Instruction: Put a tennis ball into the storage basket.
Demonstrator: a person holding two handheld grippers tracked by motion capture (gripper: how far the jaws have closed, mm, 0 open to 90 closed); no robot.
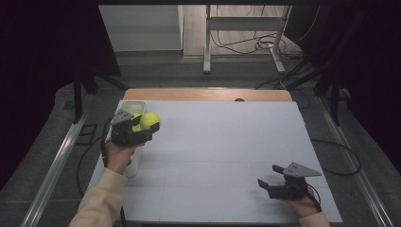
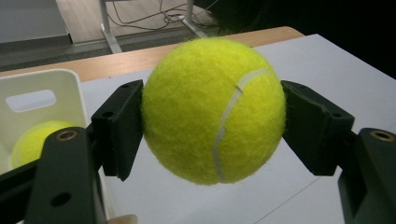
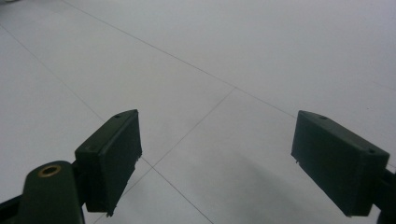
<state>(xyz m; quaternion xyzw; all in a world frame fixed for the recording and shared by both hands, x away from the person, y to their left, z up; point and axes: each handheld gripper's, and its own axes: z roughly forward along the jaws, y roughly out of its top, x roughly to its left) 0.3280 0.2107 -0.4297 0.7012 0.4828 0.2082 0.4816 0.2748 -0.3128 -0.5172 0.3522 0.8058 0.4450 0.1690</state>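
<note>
Jaws of your left gripper (image 2: 212,126) are pinching a yellow tennis ball (image 2: 214,109): one black pad presses each side of the ball, and the white seam curves down its front face. In the high view the same left gripper (image 1: 147,126) holds the ball (image 1: 150,120) in the air above the left part of the bench (image 1: 227,142), clear of the surface. Your left hand (image 1: 118,155) grips the tool from behind, with a cream sleeve (image 1: 100,201) running down to the bottom edge.

Just beside that gripper stands a white bin (image 2: 44,100) with a slot handle cut into its far wall. A second tennis ball (image 2: 35,140) lies inside it, partly hidden by the near jaw. In the high view the bin (image 1: 135,163) sits at the left edge of the bench, mostly covered by your hand and the tool.

Jaws of your right gripper (image 3: 233,163) are spread wide with nothing between them; bare white bench surface (image 3: 210,70) with thin seam lines shows through the gap. In the high view the right gripper (image 1: 269,182) sits low over the near right corner of the bench, well apart from the ball, pointing left, with your right hand (image 1: 302,205) behind it.

Beyond the bench, a wooden edge strip (image 1: 208,94) borders the far side, and cables (image 1: 246,45) lie on the floor around a white metal frame (image 1: 243,28).
</note>
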